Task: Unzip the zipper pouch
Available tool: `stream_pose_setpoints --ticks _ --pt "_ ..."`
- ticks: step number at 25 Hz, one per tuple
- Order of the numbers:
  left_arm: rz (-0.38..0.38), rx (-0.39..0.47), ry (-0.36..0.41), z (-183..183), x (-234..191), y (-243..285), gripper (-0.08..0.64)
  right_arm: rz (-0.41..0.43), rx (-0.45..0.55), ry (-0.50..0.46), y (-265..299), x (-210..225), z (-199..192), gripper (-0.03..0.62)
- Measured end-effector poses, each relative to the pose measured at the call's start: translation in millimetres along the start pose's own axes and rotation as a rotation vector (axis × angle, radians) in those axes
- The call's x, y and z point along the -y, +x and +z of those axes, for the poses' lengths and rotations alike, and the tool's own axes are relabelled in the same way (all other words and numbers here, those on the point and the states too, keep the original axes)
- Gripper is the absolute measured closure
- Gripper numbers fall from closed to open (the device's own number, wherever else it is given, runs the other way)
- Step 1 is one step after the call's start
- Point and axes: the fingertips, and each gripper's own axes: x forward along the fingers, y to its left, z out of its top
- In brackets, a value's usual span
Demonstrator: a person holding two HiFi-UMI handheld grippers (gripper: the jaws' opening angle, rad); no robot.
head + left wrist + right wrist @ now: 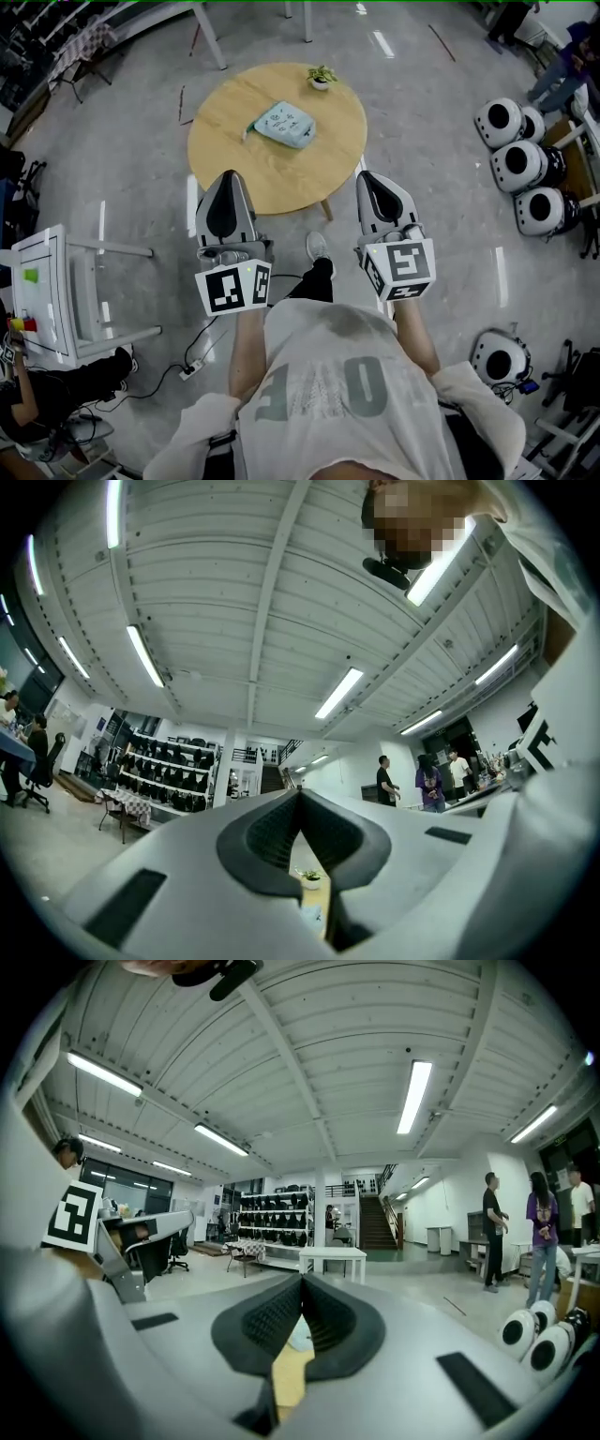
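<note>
Right, both grippers are out in front of the person, side by side. Left gripper (226, 180): jaws pressed together, nothing between them. Right gripper (373, 178): the same, tips closed and empty. Seen from above, both sets of tips come about to the near edge of the round wooden table (211, 155). The pouch (284, 124), pale blue-green, lies flat just past the table's middle, toward the far edge and well apart from both grippers. A small plant (322, 78) sits at the far edge, right of the pouch. The zipper is too small to make out.
</note>
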Motion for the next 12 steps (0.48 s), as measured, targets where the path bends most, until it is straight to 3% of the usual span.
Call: stream_pose_setpoints --ticks 7,12 --pt "0.053 -0.011 -0.005 -24 -37 107 0.534 0.066 -0.031 -0.044 121 42 29 0.563" --pt "0.088 -0.017 -0.002 -46 -67 162 0.534 0.12 -0.061 -0.048 199 51 26 0.564"
